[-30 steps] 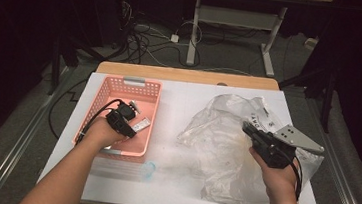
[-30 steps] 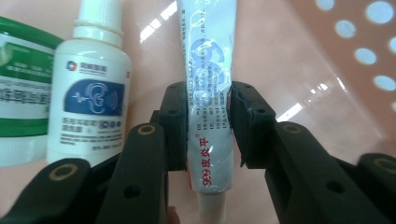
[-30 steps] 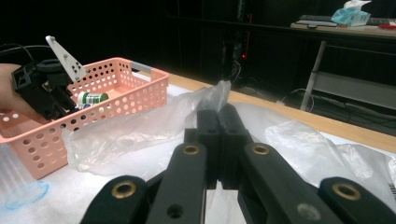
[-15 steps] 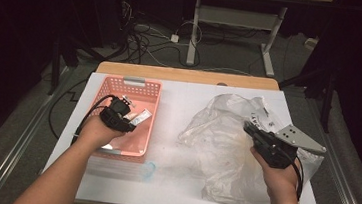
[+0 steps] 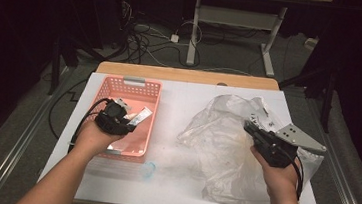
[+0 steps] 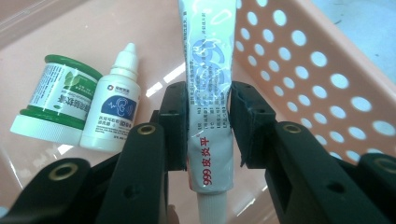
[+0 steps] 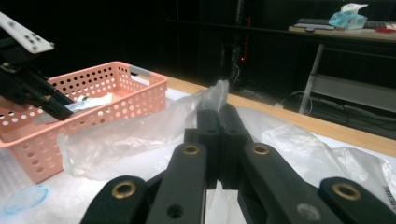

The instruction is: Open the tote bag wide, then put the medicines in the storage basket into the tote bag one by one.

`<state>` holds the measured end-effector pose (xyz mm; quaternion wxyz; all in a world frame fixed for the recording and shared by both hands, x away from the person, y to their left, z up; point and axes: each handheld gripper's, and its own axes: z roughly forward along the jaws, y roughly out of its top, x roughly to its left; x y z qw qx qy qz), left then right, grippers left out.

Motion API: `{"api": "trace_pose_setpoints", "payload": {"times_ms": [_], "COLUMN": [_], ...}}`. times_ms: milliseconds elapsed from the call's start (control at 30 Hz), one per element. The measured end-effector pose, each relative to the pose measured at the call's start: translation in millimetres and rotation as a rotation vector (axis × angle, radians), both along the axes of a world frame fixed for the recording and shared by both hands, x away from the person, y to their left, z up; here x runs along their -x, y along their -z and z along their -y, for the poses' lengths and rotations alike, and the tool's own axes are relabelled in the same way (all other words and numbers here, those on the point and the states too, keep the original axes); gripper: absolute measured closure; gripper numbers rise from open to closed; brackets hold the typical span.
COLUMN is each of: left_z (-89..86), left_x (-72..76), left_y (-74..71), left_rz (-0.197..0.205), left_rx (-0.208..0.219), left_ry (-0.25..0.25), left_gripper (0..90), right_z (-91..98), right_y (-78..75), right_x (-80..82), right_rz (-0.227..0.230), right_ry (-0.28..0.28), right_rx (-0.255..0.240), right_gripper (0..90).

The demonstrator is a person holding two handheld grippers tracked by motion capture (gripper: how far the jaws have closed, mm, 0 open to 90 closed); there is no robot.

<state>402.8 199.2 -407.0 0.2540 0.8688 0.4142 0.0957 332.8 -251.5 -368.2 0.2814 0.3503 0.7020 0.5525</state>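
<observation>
My left gripper (image 5: 129, 122) hovers over the pink perforated basket (image 5: 128, 82), shut on a white ointment tube (image 5: 141, 116). In the left gripper view the pads pinch the tube (image 6: 208, 93) across its middle, cap end toward the camera. Below it, on the basket floor, lie a green-lidded jar (image 6: 58, 100) and a small white dropper bottle (image 6: 114, 107). My right gripper (image 5: 249, 128) sits at the right of the table, shut on a fold of a crumpled clear plastic bag (image 5: 221, 136). In the right gripper view the film (image 7: 212, 95) sticks up from between the closed jaws.
A small clear bluish round piece (image 5: 148, 169) lies on the white tabletop just in front of the basket. A wooden edge (image 5: 186, 76) runs along the table's far side. Beyond it, cables and desk legs stand on the dark floor.
My left gripper has risen a little over the basket with the tube still in it. The right gripper and the bag have stayed put.
</observation>
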Motion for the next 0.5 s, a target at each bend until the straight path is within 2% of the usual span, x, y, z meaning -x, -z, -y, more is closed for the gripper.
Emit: {"api": "trace_pose_setpoints", "payload": {"times_ms": [167, 333, 433, 500], "left_z": [-2.3, -5.8, -6.0, -3.4], "left_x": [6.6, 17.1, 20.7, 26.0], "left_y": [-2.3, -3.2, -3.7, -5.6], "left_rz": [0.024, 0.059, 0.066, 0.088], "left_rx": [0.005, 0.048, 0.065, 0.077], "left_ry": [0.018, 0.016, 0.020, 0.029], "left_gripper": [66.7, 66.7, 66.7, 66.7], "right_z": [-0.8, -2.4, -2.7, -2.0], "right_y": [0.1, 1.7, 3.4, 2.9], "right_x": [-0.5, -0.3, -0.9, -0.2], "right_rz": [-0.001, -0.002, -0.011, -0.008], "right_ry": [0.003, -0.002, -0.001, -0.002], "right_rx": [0.003, 0.010, 0.011, 0.009], "right_gripper": [90.0, 90.0, 90.0, 90.0]}}
